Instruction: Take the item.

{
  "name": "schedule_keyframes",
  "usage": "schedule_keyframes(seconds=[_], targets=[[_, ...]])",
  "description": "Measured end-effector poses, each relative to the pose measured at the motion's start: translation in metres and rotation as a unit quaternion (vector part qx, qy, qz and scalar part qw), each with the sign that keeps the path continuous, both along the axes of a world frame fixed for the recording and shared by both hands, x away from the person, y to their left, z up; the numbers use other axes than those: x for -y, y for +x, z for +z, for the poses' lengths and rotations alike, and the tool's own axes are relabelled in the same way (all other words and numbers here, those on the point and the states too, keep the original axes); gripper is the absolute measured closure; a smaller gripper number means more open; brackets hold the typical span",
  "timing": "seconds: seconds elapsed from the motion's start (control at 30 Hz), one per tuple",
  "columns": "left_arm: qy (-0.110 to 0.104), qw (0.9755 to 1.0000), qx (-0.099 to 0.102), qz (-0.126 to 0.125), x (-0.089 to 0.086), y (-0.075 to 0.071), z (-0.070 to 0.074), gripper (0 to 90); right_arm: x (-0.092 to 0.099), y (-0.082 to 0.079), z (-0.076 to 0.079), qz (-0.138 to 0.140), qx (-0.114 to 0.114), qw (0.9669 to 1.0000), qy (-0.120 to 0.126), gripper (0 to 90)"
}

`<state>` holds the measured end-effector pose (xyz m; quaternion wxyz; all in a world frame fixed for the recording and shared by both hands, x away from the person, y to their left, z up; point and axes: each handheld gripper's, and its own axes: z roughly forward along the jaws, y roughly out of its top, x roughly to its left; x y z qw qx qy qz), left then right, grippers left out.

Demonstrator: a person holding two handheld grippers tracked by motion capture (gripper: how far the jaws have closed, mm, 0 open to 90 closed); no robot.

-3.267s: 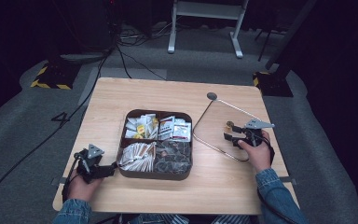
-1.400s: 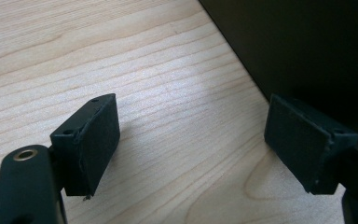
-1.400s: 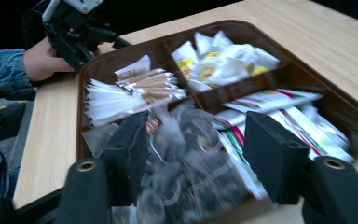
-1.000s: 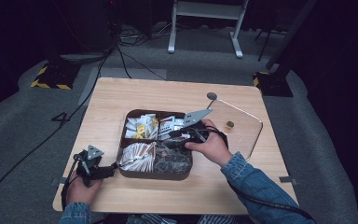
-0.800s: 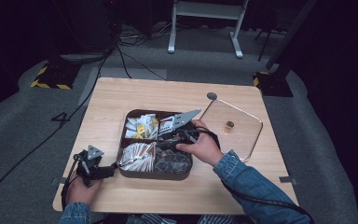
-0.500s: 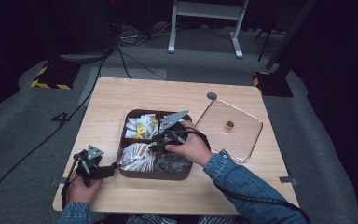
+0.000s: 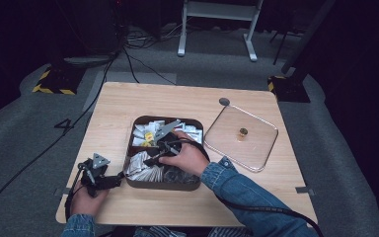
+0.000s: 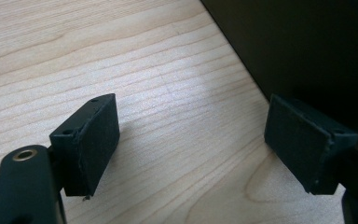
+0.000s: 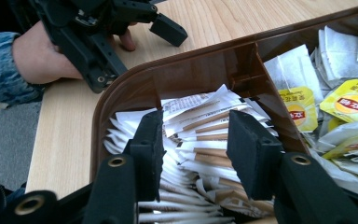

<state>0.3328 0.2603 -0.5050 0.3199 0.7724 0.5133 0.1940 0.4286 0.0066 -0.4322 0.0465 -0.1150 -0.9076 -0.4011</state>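
Left gripper: one, jaws spread wide with only bare table between the two pads; nothing pinched. The dark wall of the box stands just beyond the right-hand pad
Right gripper: one, jaws part-way spread and just been closing; the two pads stand either side of the stick packets, and I cannot tell whether they press on any
Stick packets: a packed heap of white and brown paper sticks, too many and too overlapped to count; they lie between and below the right jaws, in the box compartment nearest them
Box: one, brown, rounded corners, split by a cross wall into compartments; four can be made out in the high view. Its corner curves round just left of the right jaws
Tea bags: at least two yellow-tagged ones, among white sachets, in the compartment past the dividing wall, right of and beyond the right jaws
Hands: two; the left hand with its gripper rests on the table beyond the box corner
Lid: one, clear, with one gold knob, lying flat well off to the side of the right jaws, apart from the box
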Motion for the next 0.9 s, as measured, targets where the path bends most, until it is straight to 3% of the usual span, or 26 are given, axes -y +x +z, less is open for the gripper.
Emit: schedule_keyframes(seconds=[0.13,0.33,0.53,0.77,0.9], targets=[[0.000,1.0000,0.000,0.000,0.000,0.000,0.000,18.4,-0.007,-0.001,-0.003,-0.003,0.006,1.0000,0.002,54.4],[0.000,1.0000,0.000,0.000,0.000,0.000,0.000,18.4,-0.019,-0.003,-0.006,-0.010,0.000,0.9997,-0.022,53.8],[0.000,1.0000,0.000,0.000,0.000,0.000,0.000,18.4,-0.030,-0.005,-0.012,-0.010,-0.016,0.9994,-0.028,51.8],[0.000,1.0000,0.000,0.000,0.000,0.000,0.000,18.4,-0.039,-0.006,-0.015,-0.009,-0.006,0.9994,-0.033,56.6],[0.000,1.0000,0.000,0.000,0.000,0.000,0.000,18.4,-0.043,-0.007,-0.017,-0.010,-0.012,0.9992,-0.037,61.6]])
